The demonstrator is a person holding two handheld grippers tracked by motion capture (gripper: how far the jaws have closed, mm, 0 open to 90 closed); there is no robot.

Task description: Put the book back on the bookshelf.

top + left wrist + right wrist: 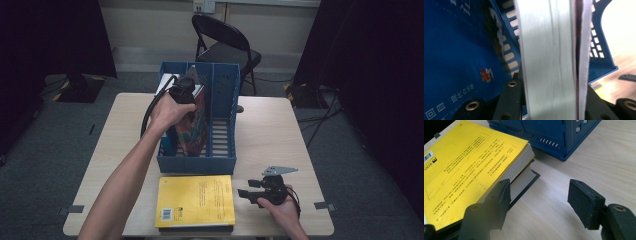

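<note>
A blue file rack [220, 161] stands in the middle of the table. My left gripper [182, 95] reaches down into its left compartment and is shut on a book with a colourful cover [199, 125]. In the left gripper view the book's white page edge [546, 50] is clamped upright between the two black jaws of the left gripper [551, 87], beside a blue-covered book [454, 50]. My right gripper [250, 191] rests near the table's front right, open and holding nothing. Its jaws [539, 195] point at the corner of a yellow book [461, 165] without touching it.
The yellow book [195, 200] lies flat on a darker book [524, 182] at the table's front edge, just in front of the rack [554, 132]. The rack's right compartment [222, 130] holds nothing. A black folding chair [225, 45] stands behind the table [270, 130].
</note>
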